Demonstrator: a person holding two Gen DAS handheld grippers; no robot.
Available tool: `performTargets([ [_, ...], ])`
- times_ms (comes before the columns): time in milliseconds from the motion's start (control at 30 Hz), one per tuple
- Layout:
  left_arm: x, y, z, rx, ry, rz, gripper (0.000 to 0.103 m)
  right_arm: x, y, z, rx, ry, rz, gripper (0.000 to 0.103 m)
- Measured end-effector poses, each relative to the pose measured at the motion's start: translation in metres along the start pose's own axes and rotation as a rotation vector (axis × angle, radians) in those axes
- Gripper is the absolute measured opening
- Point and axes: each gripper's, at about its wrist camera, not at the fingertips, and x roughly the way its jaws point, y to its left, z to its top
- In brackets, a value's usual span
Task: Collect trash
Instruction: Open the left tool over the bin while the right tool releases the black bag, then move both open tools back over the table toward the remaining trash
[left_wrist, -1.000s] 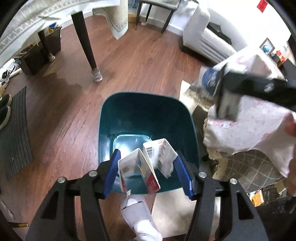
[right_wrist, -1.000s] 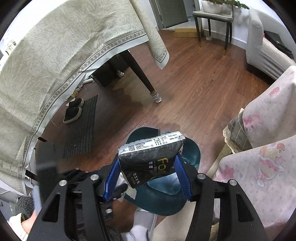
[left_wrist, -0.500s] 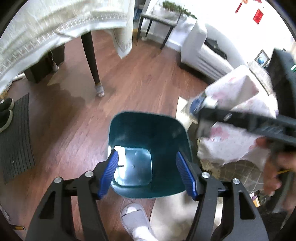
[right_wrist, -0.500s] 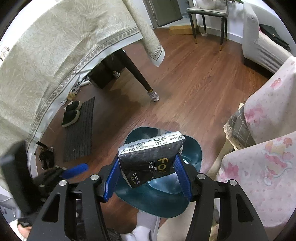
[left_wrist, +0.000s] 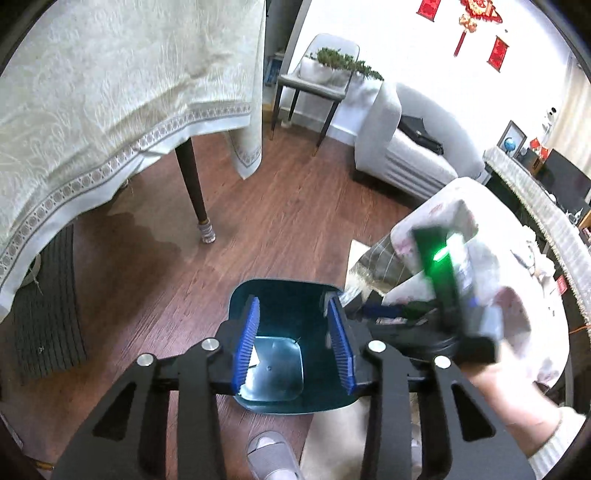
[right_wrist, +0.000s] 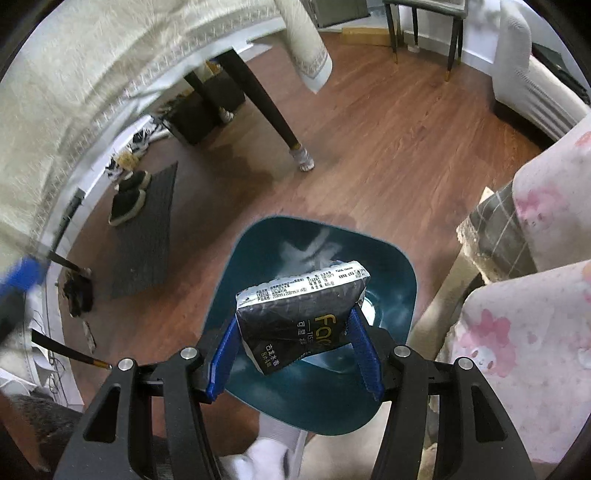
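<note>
The right tongs (right_wrist: 293, 354) are clamped on a dark, soft plastic tissue pack with white print along its top edge (right_wrist: 301, 314), and they're holding it right over the open mouth of the deep teal plastic bin (right_wrist: 399, 280) standing on the brown wooden floor (right_wrist: 388, 155). The blue pads bite the pack's lower half from both sides, and the wrapper bulges above them, so it's a squashy, light thing, more air and paper than weight. The film looks slick; my read is that a grip across the narrow sides, low and square as it is now, is the right one, since pinching a loose corner could let it slide out.

Over on the left, the left tongs (left_wrist: 293, 349) are closing with nothing between them. Through the gap you see straight down into the bin (left_wrist: 280, 291), where something pale lies at the left of the bottom (left_wrist: 255, 360); I can't tell what it is. The person's hand (left_wrist: 506, 384) on the other tool shows blurred at the right, beside a pink-patterned white fabric cover (left_wrist: 443, 206).

A grey slipper with a white sock (left_wrist: 271, 456) sits just this side of the bin. The pack looks nicely centred, so letting it fall should land it inside; a light pack could cling to a pad for a beat.
</note>
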Motion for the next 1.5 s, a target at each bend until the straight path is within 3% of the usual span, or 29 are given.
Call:
performTargets([
  [133,-0.010,-0.007,0.006,0.009,-0.027,-0.013,0.031,0.015,-0.002,-0.003,-0.011,0.036,-0.018,0.058],
  [400,-0.032,-0.006,0.013,-0.041,-0.067,-0.042,0.031,0.044,0.000,-0.013,-0.030,0.111,-0.047,0.058],
  [600,-0.045,-0.009,0.017,-0.041,-0.097,-0.054,0.031,0.057,0.001,-0.021,-0.063,0.149,-0.072,0.067],
  [700,-0.048,-0.008,0.019,-0.046,-0.112,-0.073,0.031,0.061,-0.003,-0.024,-0.064,0.172,-0.087,0.078],
  [833,-0.054,-0.009,0.022,-0.047,-0.129,-0.077,0.031,0.059,-0.001,-0.028,-0.100,0.183,-0.094,0.078],
  [900,-0.054,-0.011,0.024,-0.039,-0.132,-0.064,0.034,0.054,0.006,-0.029,-0.137,0.173,-0.101,0.074],
  [1000,-0.057,-0.012,0.029,-0.033,-0.150,-0.047,0.049,0.038,0.012,-0.028,-0.174,0.141,-0.088,0.069],
  [1133,-0.060,-0.014,0.034,-0.021,-0.171,-0.033,0.054,0.009,0.022,-0.024,-0.213,0.077,-0.073,0.061],
  [1500,-0.061,-0.033,0.041,0.032,-0.195,-0.014,0.064,-0.076,0.019,-0.012,-0.211,-0.123,-0.043,0.060],
])
